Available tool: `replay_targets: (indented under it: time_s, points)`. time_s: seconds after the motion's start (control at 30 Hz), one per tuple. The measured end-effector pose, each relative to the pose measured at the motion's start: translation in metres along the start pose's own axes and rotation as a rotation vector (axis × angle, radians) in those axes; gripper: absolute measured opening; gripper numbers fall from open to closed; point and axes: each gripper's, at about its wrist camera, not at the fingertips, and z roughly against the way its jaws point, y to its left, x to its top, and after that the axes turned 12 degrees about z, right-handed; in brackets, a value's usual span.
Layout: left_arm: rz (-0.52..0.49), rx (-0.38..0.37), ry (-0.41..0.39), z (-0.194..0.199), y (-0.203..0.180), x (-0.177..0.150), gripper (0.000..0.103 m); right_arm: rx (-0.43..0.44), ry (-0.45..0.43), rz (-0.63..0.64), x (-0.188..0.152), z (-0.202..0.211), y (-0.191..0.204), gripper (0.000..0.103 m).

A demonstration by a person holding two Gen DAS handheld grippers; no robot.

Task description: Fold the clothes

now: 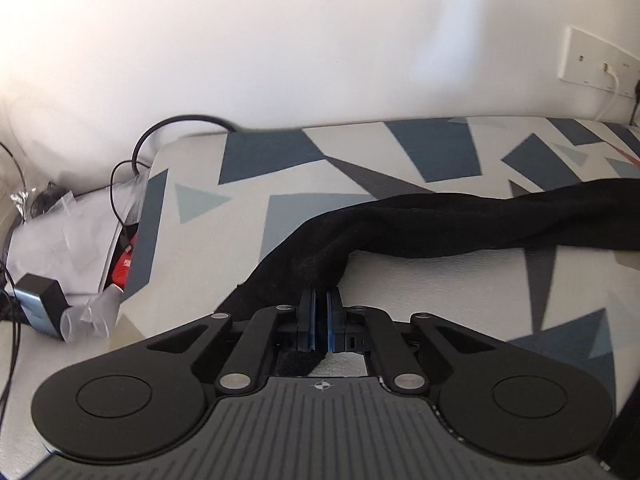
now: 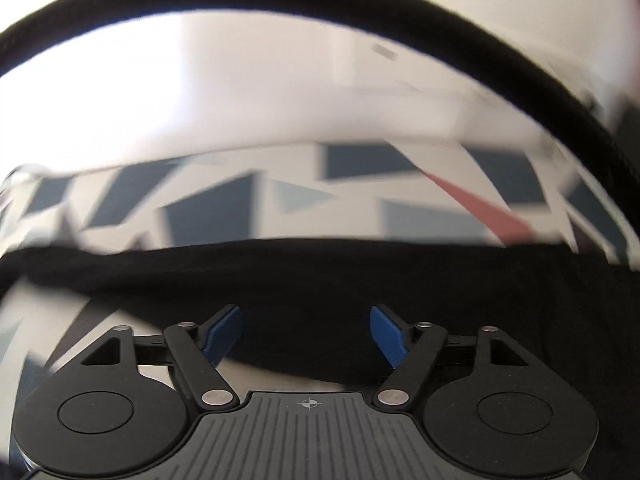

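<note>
A black garment [image 1: 460, 224] lies stretched across the patterned bed sheet [image 1: 280, 176] and runs off to the right. My left gripper [image 1: 320, 304] is shut on one end of it, and a fold of the cloth bunches over the blue-padded fingertips. In the blurred right wrist view the same black garment [image 2: 340, 280] spreads under and ahead of my right gripper [image 2: 306, 334]. That gripper is open, its blue pads [image 2: 386, 332] wide apart just above the cloth, holding nothing.
The sheet [image 2: 224, 208] has grey, blue and red triangles. Left of the bed are white papers [image 1: 64, 240], black cables [image 1: 160, 136], a grey adapter [image 1: 36, 308] and a red item [image 1: 122, 268]. A white wall with a socket plate [image 1: 596, 60] stands behind. A black strap [image 2: 280, 4] arcs across the right view.
</note>
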Motion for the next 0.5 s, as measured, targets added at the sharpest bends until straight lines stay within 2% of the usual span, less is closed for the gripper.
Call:
replay_targets:
  time_s: [0.1,0.2,0.23,0.27,0.33,0.37,0.47,0.5]
  points:
    - [-0.024,-0.003,0.015,0.014,0.003,0.0,0.005,0.053,-0.026,0.19,-0.004,0.004,0.022,0.075]
    - [-0.019,-0.008,0.058,0.029,0.012,0.0,0.005,0.05,0.013,0.267,-0.01,-0.009,0.033,0.063]
    - [-0.018,-0.012,0.073,0.035,0.015,0.0,0.005,0.063,0.019,0.25,-0.01,-0.012,0.032,0.055]
    - [-0.021,-0.016,0.085,0.041,0.018,0.0,0.005,0.078,0.023,0.23,-0.011,-0.015,0.03,0.055]
    - [-0.041,-0.026,0.101,0.052,0.022,0.0,0.005,0.082,0.007,0.156,-0.01,-0.016,0.019,0.019]
    - [-0.058,-0.029,0.104,0.058,0.024,0.0,0.005,0.072,0.006,0.123,-0.009,-0.016,0.014,0.012]
    - [-0.12,0.007,0.08,0.063,0.026,0.003,0.005,0.155,0.02,-0.051,-0.01,-0.006,-0.008,0.006]
    - [-0.127,0.021,0.097,0.058,0.027,0.004,0.006,0.177,0.024,-0.055,-0.011,0.0,-0.009,0.006]
